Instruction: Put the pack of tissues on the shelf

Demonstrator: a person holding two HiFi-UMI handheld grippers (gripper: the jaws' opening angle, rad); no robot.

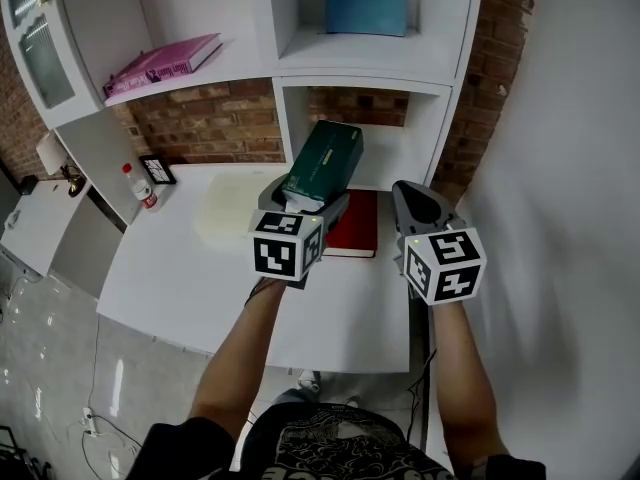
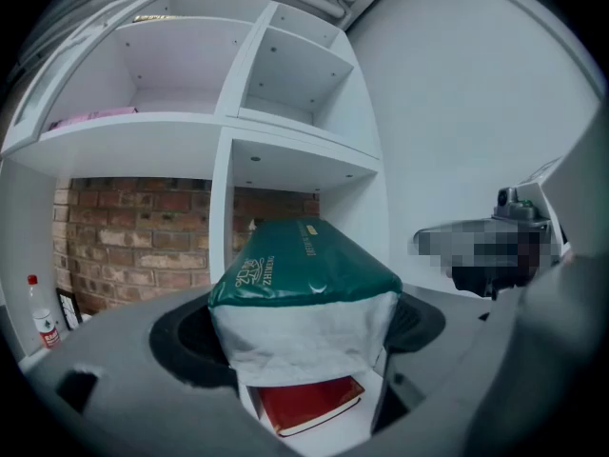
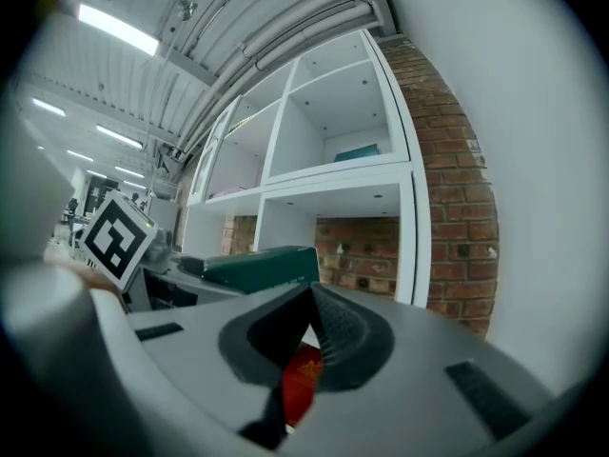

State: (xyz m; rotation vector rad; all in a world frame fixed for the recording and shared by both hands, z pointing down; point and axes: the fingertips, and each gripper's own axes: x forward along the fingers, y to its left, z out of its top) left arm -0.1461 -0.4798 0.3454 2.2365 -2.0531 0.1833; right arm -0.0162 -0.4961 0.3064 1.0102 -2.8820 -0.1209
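The pack of tissues (image 1: 323,163) is dark green with a white end. It is held tilted up above the white table (image 1: 200,268), in front of the low open compartment of the white shelf unit (image 1: 372,72). My left gripper (image 1: 305,201) is shut on the pack's white end (image 2: 303,336). The green top (image 2: 304,269) fills the left gripper view's middle, and the pack (image 3: 262,267) shows left of centre in the right gripper view. My right gripper (image 1: 418,204) hovers beside it at the right, shut and holding nothing (image 3: 309,298).
A red book (image 1: 356,225) lies on the table under the pack, also visible as the red book (image 2: 309,403). A pink book (image 1: 160,65) lies on the left shelf and a blue box (image 1: 366,0) stands in the upper compartment. A bottle (image 1: 140,186) and a small frame (image 1: 158,170) stand at the table's left, with a brick wall (image 1: 210,118) behind.
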